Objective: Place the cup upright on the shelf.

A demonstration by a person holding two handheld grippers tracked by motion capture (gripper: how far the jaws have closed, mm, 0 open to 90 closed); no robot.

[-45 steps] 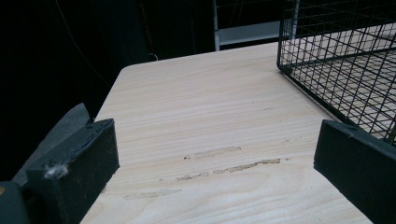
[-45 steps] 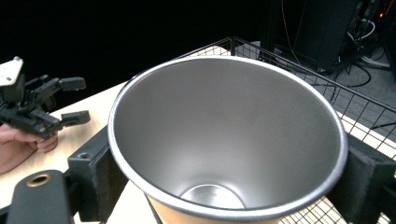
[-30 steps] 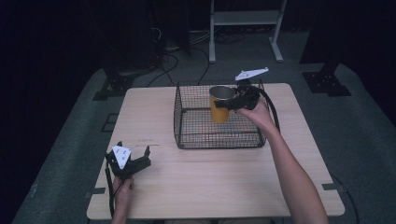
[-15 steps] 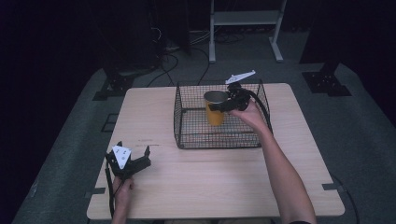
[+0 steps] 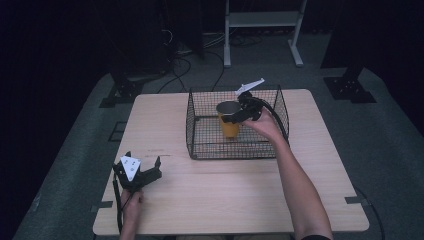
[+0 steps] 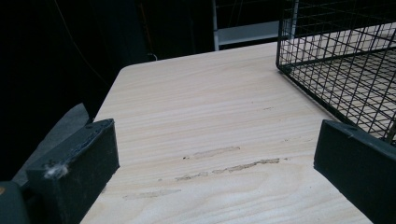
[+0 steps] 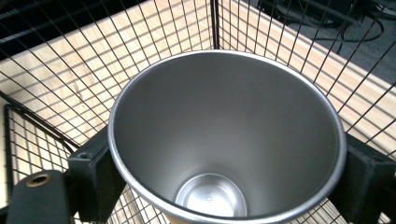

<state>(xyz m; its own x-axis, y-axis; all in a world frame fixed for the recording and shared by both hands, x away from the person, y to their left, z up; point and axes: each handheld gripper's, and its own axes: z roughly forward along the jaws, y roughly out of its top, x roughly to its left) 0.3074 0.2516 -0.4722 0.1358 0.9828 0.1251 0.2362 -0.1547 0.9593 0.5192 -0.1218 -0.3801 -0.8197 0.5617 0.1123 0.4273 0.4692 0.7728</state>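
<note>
A yellow cup (image 5: 230, 122) with a bare metal inside stood upright within a black wire basket (image 5: 200, 125), towards its back half, on a pale wooden tabletop (image 5: 240, 200). The right tool (image 5: 239, 114) gripped the cup near its rim, one black jaw pressed on each side, with the person's right hand (image 5: 265, 125) reaching over the basket's right wall. Whether the cup's base already touched the basket floor could not be told. The step in hand looked like setting the cup down in the basket. The next move would call for lowering it until it rested flat, then spreading the jaws and lifting straight up, clear of the wire walls. The left tool (image 5: 141, 172) rested open and empty near the tabletop's front left corner.
</note>
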